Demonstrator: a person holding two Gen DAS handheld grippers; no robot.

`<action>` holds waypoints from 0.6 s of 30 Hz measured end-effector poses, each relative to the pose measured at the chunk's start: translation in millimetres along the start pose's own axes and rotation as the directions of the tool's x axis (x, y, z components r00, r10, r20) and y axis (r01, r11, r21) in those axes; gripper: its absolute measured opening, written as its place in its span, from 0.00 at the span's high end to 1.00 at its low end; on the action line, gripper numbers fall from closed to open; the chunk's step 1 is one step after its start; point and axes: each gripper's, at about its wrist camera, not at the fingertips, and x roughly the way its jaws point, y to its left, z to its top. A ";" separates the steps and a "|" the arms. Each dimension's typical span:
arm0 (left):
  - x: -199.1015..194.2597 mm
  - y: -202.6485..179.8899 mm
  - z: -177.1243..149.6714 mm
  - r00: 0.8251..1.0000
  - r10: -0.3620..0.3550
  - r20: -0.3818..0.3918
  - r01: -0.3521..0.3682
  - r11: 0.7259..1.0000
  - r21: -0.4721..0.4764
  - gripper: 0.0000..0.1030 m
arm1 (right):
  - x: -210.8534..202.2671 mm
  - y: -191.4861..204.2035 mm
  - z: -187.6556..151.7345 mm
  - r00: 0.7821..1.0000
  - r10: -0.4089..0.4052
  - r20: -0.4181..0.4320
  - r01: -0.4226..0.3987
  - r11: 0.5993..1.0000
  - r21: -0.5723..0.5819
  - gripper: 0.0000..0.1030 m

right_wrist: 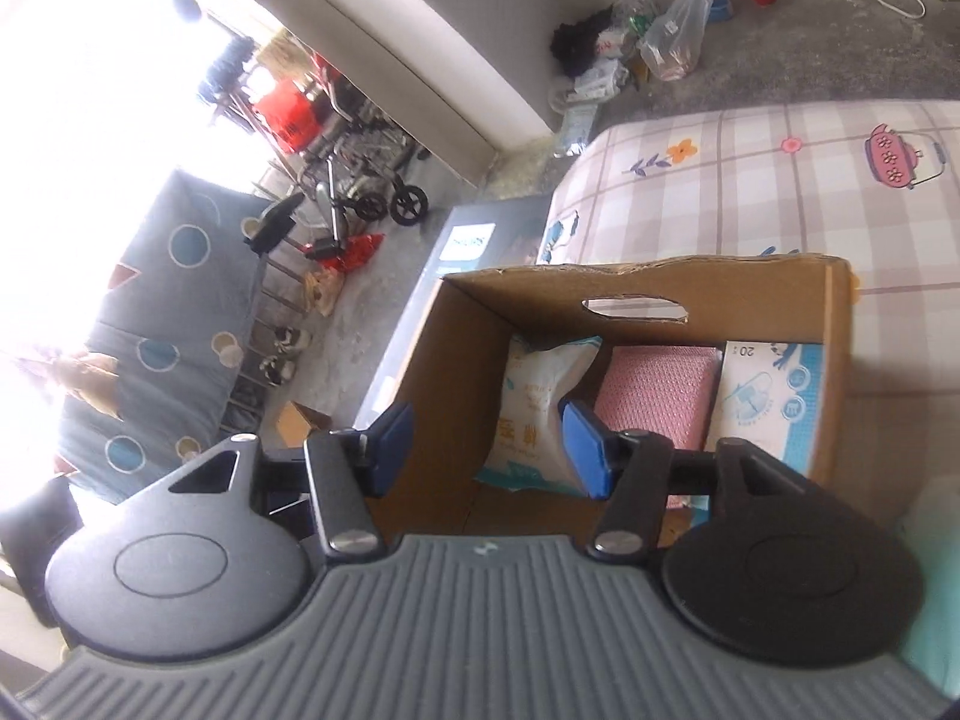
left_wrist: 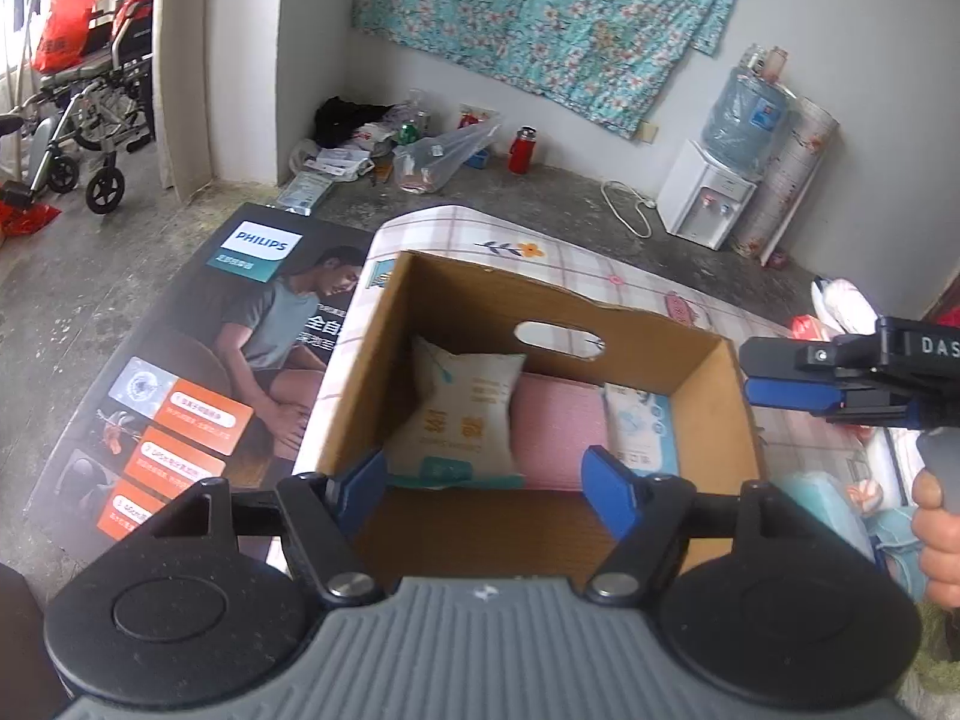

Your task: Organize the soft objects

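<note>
Leaning inside cardboard box (left_wrist: pixel 708 372) on checked bedsheet (right_wrist: pixel 750 192): puffy white tissue pack (left_wrist: pixel 462 414), teal trim, beside pink pack (left_wrist: pixel 555 426). Left gripper (left_wrist: pixel 480 480) and right gripper (right_wrist: pixel 486 444) both spread, empty.

Left wrist view looks steeply down over its own fingers (left_wrist: pixel 360 483) into the open cardboard box (left_wrist: pixel 384 324) at close range, facing the far wall. Right wrist view is rolled sideways, close above the same box (right_wrist: pixel 462 324), facing the bright balcony side. Both views share the box interior, the checked bed sheet (left_wrist: pixel 630 276) (right_wrist: pixel 750 180) and the floor clutter.
</note>
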 end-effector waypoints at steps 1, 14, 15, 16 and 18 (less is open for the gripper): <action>-2.9 -11.7 -3.9 1.000 -0.014 0.003 0.014 1.000 0.018 0.28 | -20.6 -0.3 -8.5 1.000 0.001 0.024 -0.001 1.000 -0.012 0.42; -4.9 -212.2 -72.2 0.954 -0.295 0.050 0.282 0.943 0.179 0.26 | -266.6 -96.9 -89.6 0.922 -0.314 0.225 0.327 0.945 -0.019 0.37; -2.1 -225.1 -77.8 0.952 -0.303 0.054 0.288 0.939 0.189 0.26 | -280.7 -105.1 -94.6 0.912 -0.338 0.232 0.348 0.937 -0.005 0.37; 1.0 -238.4 -84.1 0.950 -0.306 0.059 0.289 0.936 0.201 0.26 | -296.5 -117.3 -103.5 0.900 -0.364 0.240 0.372 0.928 0.014 0.37; 8.0 -266.2 -98.8 0.946 -0.316 0.071 0.293 0.929 0.229 0.26 | -320.7 -134.6 -115.0 0.887 -0.393 0.243 0.395 0.918 0.046 0.37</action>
